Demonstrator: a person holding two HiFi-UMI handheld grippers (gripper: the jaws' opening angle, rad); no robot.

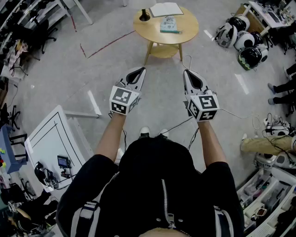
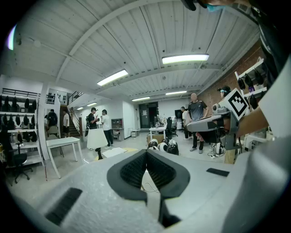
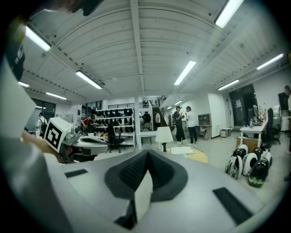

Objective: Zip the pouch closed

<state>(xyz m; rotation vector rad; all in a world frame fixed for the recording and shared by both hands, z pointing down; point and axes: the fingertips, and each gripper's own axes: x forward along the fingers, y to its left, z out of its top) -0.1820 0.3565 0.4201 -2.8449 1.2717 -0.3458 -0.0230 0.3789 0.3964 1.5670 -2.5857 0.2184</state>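
Zipping not yet begun, by the look of it: approach, grip and pull all left to do.

Left gripper (image 1: 140,70) closed on nothing, held in the air well short of the round table (image 1: 185,36). Pouch (image 1: 169,24), seemingly the teal item, flat near the table's middle, just this side of the notebook (image 1: 166,9) at the far edge, ahead of and between both claws; zip too small to read. Right gripper (image 1: 187,72) likewise closed and empty, equally far off.
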